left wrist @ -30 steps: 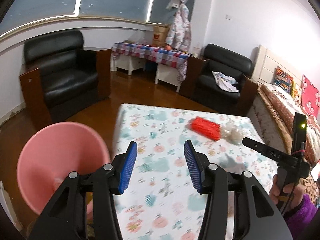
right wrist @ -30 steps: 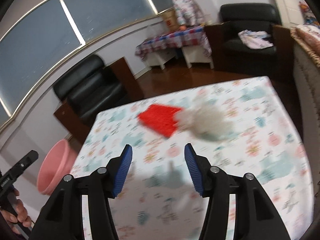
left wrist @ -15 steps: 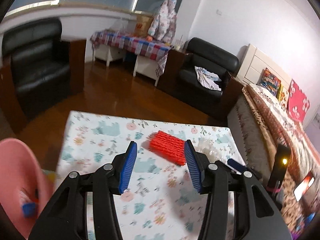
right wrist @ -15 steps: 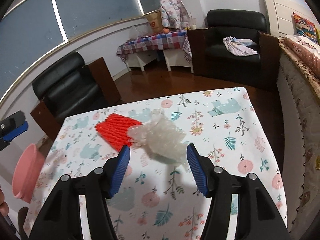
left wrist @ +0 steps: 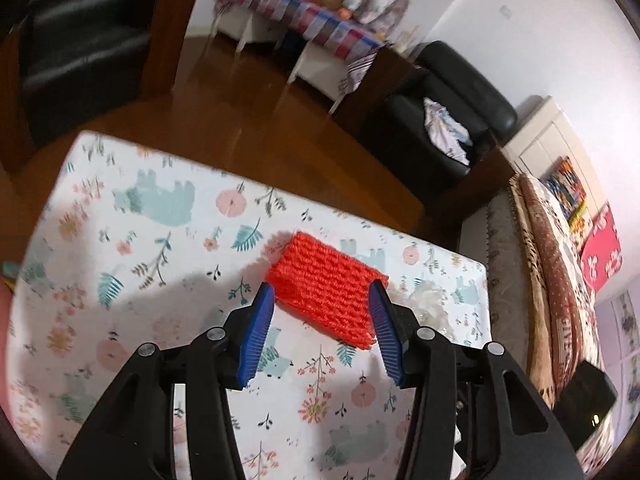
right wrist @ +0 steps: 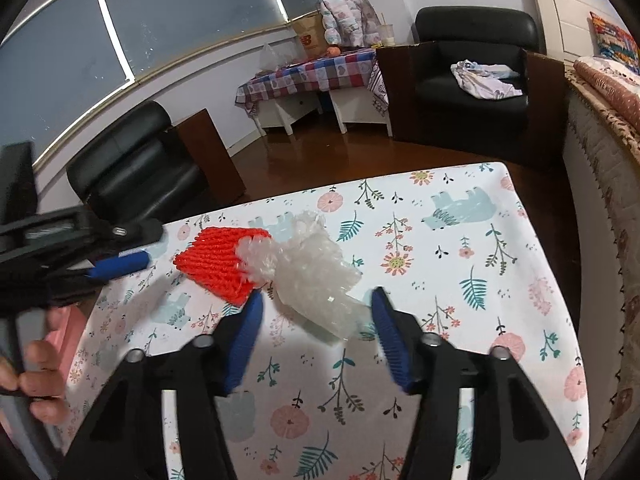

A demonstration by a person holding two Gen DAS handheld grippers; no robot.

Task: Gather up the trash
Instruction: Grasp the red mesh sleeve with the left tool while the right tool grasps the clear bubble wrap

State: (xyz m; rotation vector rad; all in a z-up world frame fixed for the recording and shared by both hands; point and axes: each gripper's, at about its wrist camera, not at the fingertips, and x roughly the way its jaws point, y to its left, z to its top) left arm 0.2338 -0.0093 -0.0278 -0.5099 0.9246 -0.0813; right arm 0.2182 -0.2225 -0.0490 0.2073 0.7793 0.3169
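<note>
A red foam net [left wrist: 326, 292] lies on the floral tablecloth [left wrist: 160, 240]. My left gripper [left wrist: 320, 298] is open, its blue pads flanking the net's near end without pressing it. Crumpled clear bubble wrap [right wrist: 316, 272] rests against the net [right wrist: 216, 260]. My right gripper [right wrist: 316, 300] hovers just before it. Its jaws are closing, the wrap's near end is between the tips, and the pads do not touch it. In the right wrist view the left gripper's blue fingers [right wrist: 120, 264] show at the left, held by a hand [right wrist: 36, 376]. The wrap [left wrist: 430, 300] peeks out behind the left gripper's right finger.
A pink basin [right wrist: 68, 328] sits low beside the table's left edge. Black armchairs [right wrist: 472, 80] [right wrist: 132, 176] and a low table with a checked cloth [right wrist: 312, 76] stand across the wooden floor. A bed [left wrist: 560, 280] runs along the table's right side.
The left gripper swung right from over the pink basin and dropped to the red net. The right gripper came closer to the clear wrap, and its jaws narrowed a little.
</note>
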